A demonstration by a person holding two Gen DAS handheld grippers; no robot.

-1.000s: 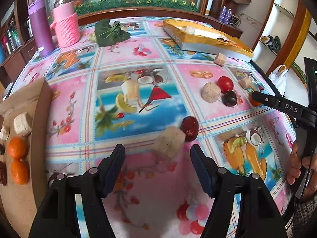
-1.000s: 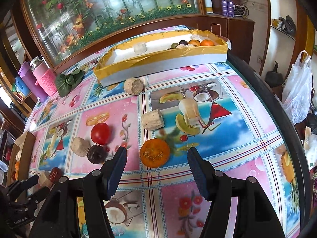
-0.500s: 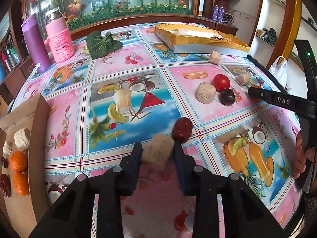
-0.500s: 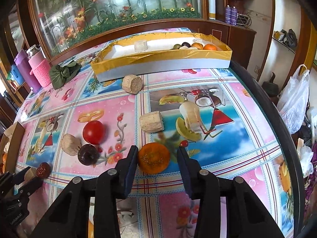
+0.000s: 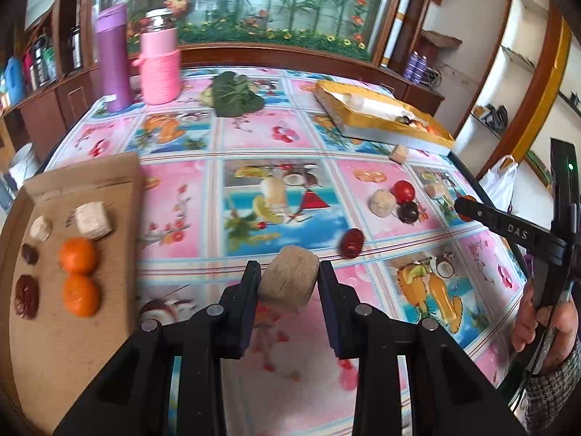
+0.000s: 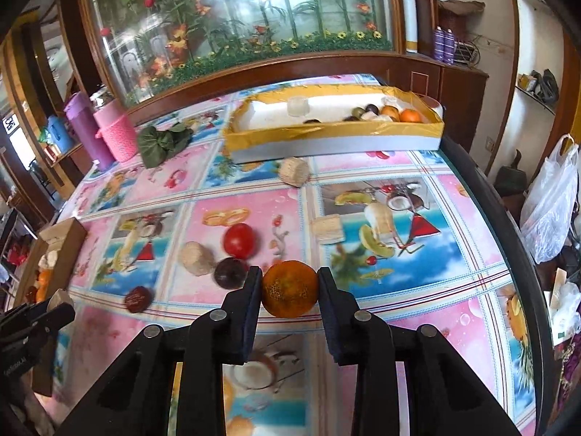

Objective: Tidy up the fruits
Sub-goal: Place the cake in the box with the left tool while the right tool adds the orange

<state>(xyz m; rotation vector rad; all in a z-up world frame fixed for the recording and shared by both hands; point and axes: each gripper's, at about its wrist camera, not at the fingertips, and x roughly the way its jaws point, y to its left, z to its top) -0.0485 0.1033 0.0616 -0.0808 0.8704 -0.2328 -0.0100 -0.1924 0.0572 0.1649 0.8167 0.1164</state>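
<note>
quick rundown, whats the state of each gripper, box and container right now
left hand-held gripper: shut on the tan block
right hand-held gripper: shut on the orange
yellow-rimmed box: open, fruit and blocks inside
cardboard tray: open, oranges, dark fruits and blocks on it
purple bottle: upright, capped
pink jar: upright, lid on

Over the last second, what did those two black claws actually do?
Both closed and lifted: the left gripper on the beige block, the right gripper on the orange. The tomato, dark plum and red date stayed on the tablecloth.
</note>
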